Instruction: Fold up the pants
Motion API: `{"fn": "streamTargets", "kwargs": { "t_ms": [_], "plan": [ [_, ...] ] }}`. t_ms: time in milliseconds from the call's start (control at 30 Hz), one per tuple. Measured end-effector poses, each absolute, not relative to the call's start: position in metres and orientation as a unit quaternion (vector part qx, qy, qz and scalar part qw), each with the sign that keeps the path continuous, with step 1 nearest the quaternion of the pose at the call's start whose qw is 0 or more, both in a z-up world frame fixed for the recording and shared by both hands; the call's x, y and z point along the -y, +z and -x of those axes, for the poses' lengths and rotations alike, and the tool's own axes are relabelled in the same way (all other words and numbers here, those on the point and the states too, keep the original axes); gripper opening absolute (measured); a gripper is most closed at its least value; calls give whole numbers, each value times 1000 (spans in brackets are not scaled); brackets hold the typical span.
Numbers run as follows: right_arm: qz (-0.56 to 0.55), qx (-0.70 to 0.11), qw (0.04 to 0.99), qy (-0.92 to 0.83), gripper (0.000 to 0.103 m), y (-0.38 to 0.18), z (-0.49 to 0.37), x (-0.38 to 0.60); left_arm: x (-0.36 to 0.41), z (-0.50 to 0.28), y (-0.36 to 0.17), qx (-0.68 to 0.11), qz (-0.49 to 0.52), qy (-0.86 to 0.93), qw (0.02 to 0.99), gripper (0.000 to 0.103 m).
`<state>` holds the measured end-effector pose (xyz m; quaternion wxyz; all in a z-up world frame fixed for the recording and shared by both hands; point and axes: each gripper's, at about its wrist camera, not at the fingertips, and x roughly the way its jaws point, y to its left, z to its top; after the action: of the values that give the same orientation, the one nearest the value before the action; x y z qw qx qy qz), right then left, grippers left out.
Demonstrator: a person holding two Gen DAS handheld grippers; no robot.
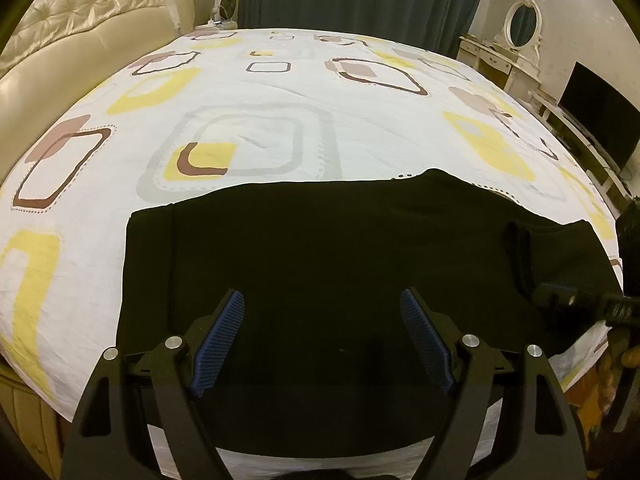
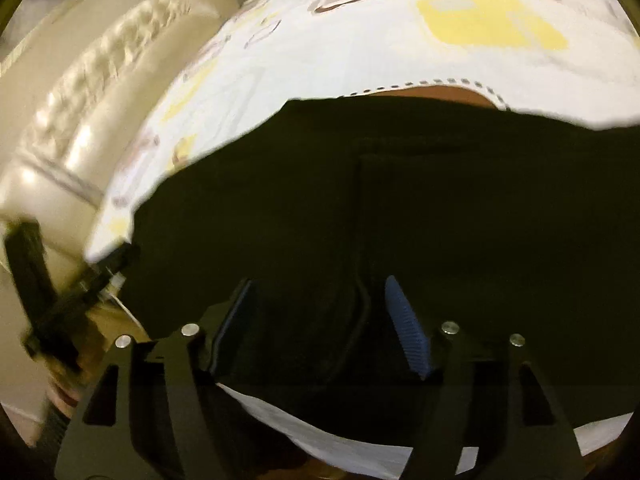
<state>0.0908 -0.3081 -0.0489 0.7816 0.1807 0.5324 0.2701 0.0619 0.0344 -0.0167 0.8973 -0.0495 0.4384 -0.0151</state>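
Black pants [image 1: 320,248] lie flat on the bed [image 1: 280,100], near its front edge, on the patterned sheet, already in a rough wide rectangle; a thicker band, probably the waistband, sits at the right end. Fabric is so dark that folds and layer edges barely read.

Left gripper [image 1: 322,304] hovers over the near middle of the pants, fingers wide, blue pads clear of the cloth, nothing held. Right gripper [image 2: 318,288] is over the right part of the garment, fingers apart, nothing pinched between them; a seam or edge line runs up between the fingers. The right wrist view is motion-blurred, so whether the tips touch the cloth is hard to say.

Risks from here:
- Pinching only the top layer, since layers can't be told apart in black fabric; the fold would then drag open rather than carry over.
- Grabbing the sheet along with the pants near the front edge, which would pull up the bedding.
- The two grippers gripping at uneven depths, giving a skewed fold.
- The pants sit close to the bed edge; a pull toward the person could slide them off.
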Motion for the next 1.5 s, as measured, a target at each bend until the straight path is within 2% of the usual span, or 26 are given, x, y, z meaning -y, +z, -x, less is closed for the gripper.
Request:
{"fn": "streamTargets", "kwargs": {
  "t_ms": [233,467,700,833,967,1033,1067,1100,1167,1200,1267,1333,1500],
  "plan": [
    [-179,-525,780,289,70,-48,-85,305,-26,-60,-17,-436,40,-22,899,79],
    [-157,-497,783,339,70,-7,-68,315,-24,-59,-18,-438,40,-26,898,79],
    [-203,-445,844,220,70,31,-104,456,-23,-59,-17,-435,41,-29,899,79],
    [-266,-475,829,128,70,0,-140,536,-21,-60,-18,-437,43,-28,898,79],
    [-362,-503,770,149,70,-46,-168,560,-19,-61,-21,-441,43,-28,896,79],
    [-375,-508,759,157,69,-59,-176,557,-18,-60,-23,-444,40,-28,895,79],
    [-375,-512,755,166,51,-64,-180,554,-18,-60,-23,-444,38,-28,895,79],
    [-366,-519,756,158,37,-69,-183,552,-18,-60,-24,-444,37,-27,895,79],
    [-350,-527,761,148,28,-74,-184,551,-18,-61,-25,-446,37,-27,894,79],
    [-348,-527,762,147,27,-75,-183,552,-19,-61,-26,-447,39,-27,893,79],
    [-344,-527,763,147,27,-77,-182,553,-19,-61,-26,-447,40,-28,893,79],
    [-348,-523,763,152,34,-73,-179,554,-19,-61,-25,-445,39,-29,894,79],
    [-357,-508,761,188,60,-62,-135,560,-18,-59,-25,-442,30,-29,896,79]
  ]
}}
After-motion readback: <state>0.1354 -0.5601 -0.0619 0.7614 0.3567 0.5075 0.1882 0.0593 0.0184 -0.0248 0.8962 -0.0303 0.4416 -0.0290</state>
